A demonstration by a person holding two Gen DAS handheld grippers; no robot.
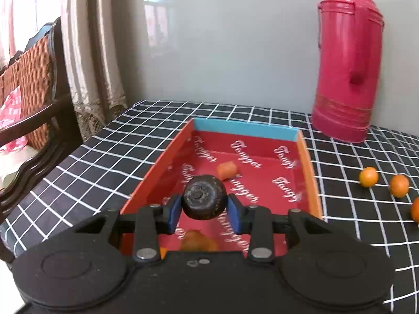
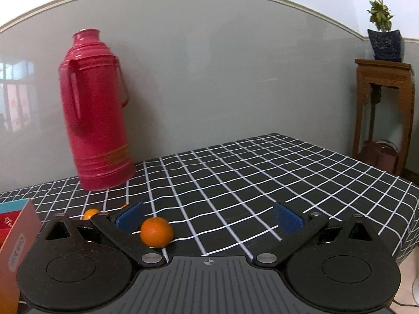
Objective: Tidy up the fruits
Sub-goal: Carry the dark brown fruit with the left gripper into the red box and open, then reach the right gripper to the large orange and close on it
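Note:
My left gripper (image 1: 204, 208) hangs over an open box (image 1: 310, 172) with a red printed floor, orange side walls and a blue far wall. Its blue pads are shut on a dark, rough round fruit (image 1: 204, 200). Inside the box lie one small orange fruit (image 1: 227, 170) and a blurred one (image 1: 196, 240) close under the gripper. My right gripper (image 2: 209, 217) stands open low over the checked cloth. An orange (image 2: 156, 232) rests on the cloth between its fingers, close to the left pad (image 2: 131, 216). Three more oranges (image 1: 368, 177) lie to the right of the box.
A tall red thermos (image 1: 348, 65) stands by the wall behind the box, right of it. The box corner (image 2: 21, 225) is at my right gripper's left. A wicker chair (image 1: 28, 83) stands past the table's left edge, a wooden plant stand (image 2: 383, 110) off its right end.

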